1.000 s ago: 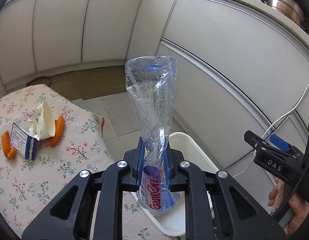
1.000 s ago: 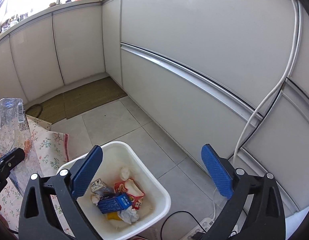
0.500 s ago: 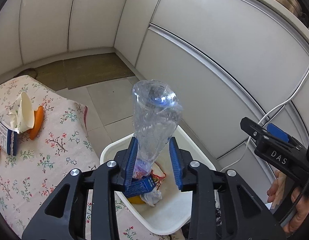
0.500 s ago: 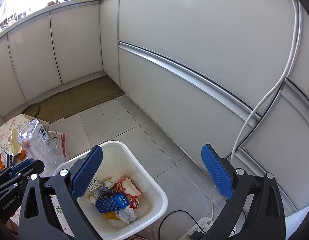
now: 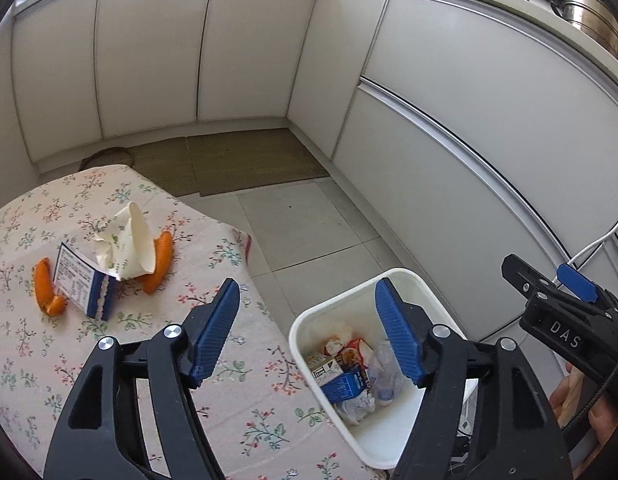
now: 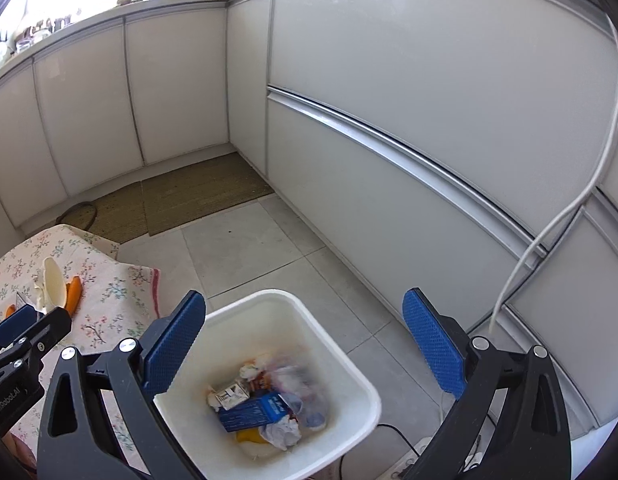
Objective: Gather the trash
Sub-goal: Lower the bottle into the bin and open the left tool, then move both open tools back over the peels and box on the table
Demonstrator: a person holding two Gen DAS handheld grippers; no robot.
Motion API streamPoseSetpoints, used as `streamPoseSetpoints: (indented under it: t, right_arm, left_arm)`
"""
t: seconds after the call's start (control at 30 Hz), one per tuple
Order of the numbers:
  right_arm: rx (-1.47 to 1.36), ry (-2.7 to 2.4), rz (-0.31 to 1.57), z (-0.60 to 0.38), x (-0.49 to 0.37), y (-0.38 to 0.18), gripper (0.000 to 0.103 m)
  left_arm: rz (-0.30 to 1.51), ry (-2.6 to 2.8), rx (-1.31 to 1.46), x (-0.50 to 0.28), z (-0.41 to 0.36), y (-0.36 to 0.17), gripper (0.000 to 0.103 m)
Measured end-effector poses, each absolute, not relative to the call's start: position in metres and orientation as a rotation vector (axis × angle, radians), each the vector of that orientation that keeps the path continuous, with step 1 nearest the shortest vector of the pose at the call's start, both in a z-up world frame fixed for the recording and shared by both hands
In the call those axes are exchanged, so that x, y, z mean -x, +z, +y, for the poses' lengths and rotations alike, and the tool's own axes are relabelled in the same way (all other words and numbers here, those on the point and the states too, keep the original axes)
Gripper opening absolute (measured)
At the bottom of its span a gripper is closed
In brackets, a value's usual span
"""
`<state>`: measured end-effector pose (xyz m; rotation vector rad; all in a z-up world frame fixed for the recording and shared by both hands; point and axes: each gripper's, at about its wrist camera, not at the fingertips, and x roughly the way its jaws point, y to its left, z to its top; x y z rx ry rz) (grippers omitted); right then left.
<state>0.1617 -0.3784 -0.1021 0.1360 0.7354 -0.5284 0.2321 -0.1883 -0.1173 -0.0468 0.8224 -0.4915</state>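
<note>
My left gripper [image 5: 305,292] hangs over the gap between the table edge and the white bin [image 5: 409,276]; its jaws are opening and nothing is between them. The crushed clear bottle [image 5: 383,372] lies in the bin on a blue carton [image 5: 343,386] and wrappers, and it looks blurred in the right wrist view [image 6: 297,380]. On the floral tablecloth [image 5: 109,360] lie orange peels [image 5: 163,256], a small carton [image 5: 85,280] and crumpled paper [image 5: 129,244]. My right gripper [image 6: 303,300] is open and empty above the bin [image 6: 269,296].
White cabinet fronts [image 5: 469,140] curve around the back and right. A woven mat [image 5: 245,160] lies on the tiled floor. A white cable [image 6: 549,240] hangs down the cabinets to a power strip [image 6: 413,452] beside the bin. A hand [image 5: 569,396] holds the right gripper.
The left gripper was shut on the clear bottle; its jaws spread and the bottle dropped into the bin. The left view swung back toward the table. The right gripper shifted a little and stays open.
</note>
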Motion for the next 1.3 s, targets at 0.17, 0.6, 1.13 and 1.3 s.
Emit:
streamPoseSetpoints:
  t: [0.17,0.6,1.13,1.3]
  right_arm:
    - [-0.087,-0.475,0.744,-0.342,-0.185,-0.103,0.096]
    - [0.002,-0.372,0.750,-0.266,-0.224,-0.106,0.096]
    - [0.081,-0.262,0.846,-0.214,-0.249,-0.129,0.096]
    - [0.105,-0.236,0.877,-0.207,-0.252,-0.137,0.096]
  left_arm:
    - [0.827,-0.443,0.061,-0.244,-0.158,-0.112,0.072]
    - [0.906,-0.240,0.115,-0.276,-0.072,-0.131,0.094]
    - [1.098,-0.052,0.151,-0.332,0.013,-0.199,0.094]
    - [1.140,-0.015,0.181,-0.353,0.036,-0.219,0.094]
